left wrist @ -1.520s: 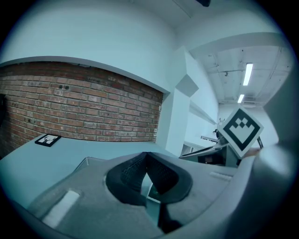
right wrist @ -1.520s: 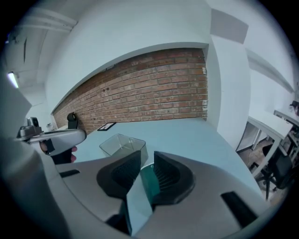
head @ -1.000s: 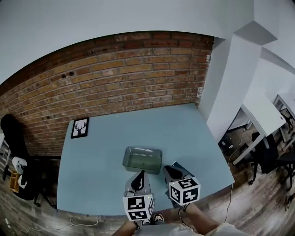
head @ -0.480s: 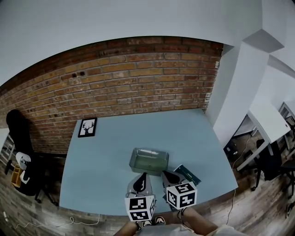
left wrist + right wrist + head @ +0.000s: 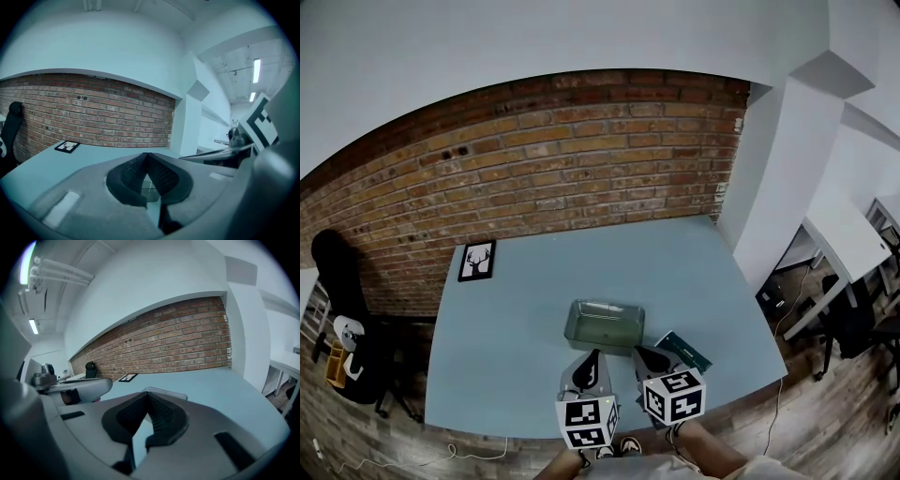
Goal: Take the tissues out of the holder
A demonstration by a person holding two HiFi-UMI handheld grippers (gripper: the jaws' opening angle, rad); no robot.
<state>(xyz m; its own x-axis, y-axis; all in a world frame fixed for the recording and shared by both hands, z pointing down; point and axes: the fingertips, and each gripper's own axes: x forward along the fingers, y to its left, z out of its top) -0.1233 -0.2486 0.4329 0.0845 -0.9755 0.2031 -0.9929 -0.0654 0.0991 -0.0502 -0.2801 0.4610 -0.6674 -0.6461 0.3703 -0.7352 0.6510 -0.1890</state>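
Seen from above, a person holds two grippers side by side over the near edge of a pale blue table [image 5: 516,319]. The left gripper [image 5: 592,354] has its jaws pressed together at the tips, with nothing between them. The right gripper [image 5: 638,352] is also pressed together and empty. Each carries a cube with black and white square markers.

Just ahead of both gripper tips sits the holder [image 5: 605,324], a clear rectangular tray. A dark green packet [image 5: 683,350] lies flat on the table outside the holder, just to the right of the right gripper.

Far ahead and left of the left gripper, a small framed picture [image 5: 477,260] lies near a brick wall [image 5: 581,159].
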